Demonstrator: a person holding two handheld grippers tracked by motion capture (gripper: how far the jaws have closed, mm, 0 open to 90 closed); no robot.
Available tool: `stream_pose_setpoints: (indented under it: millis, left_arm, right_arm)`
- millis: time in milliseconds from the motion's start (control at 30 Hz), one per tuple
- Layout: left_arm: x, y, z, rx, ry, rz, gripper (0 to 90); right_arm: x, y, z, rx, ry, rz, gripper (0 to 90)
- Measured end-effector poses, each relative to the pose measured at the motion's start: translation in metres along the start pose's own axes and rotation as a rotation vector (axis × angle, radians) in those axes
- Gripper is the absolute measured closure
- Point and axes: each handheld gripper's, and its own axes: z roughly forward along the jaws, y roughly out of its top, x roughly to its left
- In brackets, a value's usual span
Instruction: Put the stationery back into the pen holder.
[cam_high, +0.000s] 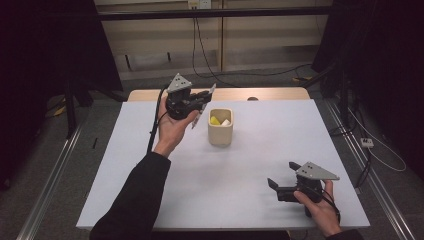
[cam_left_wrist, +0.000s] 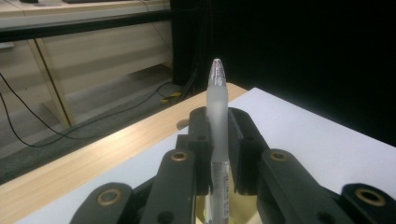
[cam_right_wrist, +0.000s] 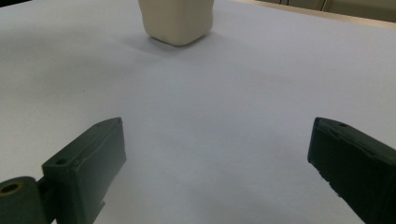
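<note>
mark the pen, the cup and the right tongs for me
pen (cam_left_wrist: 218, 100): left gripper view, frosted barrel above the jaws.
cup (cam_high: 220, 134): high view, front wall.
right tongs (cam_high: 283, 174): high view, midway between the open jaws.

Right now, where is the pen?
The pen is clamped in the left tongs, held above the table's far left side, just left of the beige cup. In the left gripper view it stands upright between the jaws.

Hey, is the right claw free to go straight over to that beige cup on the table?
Probably yes. The right claw is open and holds nothing, and bare white table lies between it and the beige cup. The left claw, gripping a pen, is beside the cup.
</note>
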Motion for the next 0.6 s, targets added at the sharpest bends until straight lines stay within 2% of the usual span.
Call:
stream_pose_setpoints:
  millis: [133,200,267,433,500,533,600]
  left_arm:
    - [-0.001,0.004,0.007,-0.025,-0.017,-0.031,80.7]
    - [-0.003,0.006,0.012,-0.041,-0.040,-0.051,80.7]
    - [-0.005,0.009,0.017,-0.045,-0.036,-0.045,80.7]
    - [-0.004,0.012,0.024,-0.069,-0.040,-0.072,80.7]
    - [-0.006,0.013,0.029,-0.062,-0.028,-0.057,80.7]
    - [-0.007,0.013,0.032,-0.063,-0.031,-0.064,80.7]
    - [-0.010,0.013,0.038,-0.056,-0.029,-0.045,80.7]
  right_arm:
    - [-0.002,-0.001,-0.001,-0.001,-0.007,0.005,4.2]
    - [-0.001,-0.001,0.000,0.002,-0.003,0.000,4.2]
    - [-0.001,0.000,0.000,-0.001,-0.002,0.000,4.3]
    - [-0.001,-0.001,0.000,0.000,-0.003,0.002,4.2]
    - [-0.001,-0.001,0.000,0.002,-0.001,0.001,4.2]
    - [-0.001,-0.001,0.000,0.003,0.001,0.002,4.2]
    - [-0.001,-0.001,0.000,0.001,0.002,0.000,4.2]
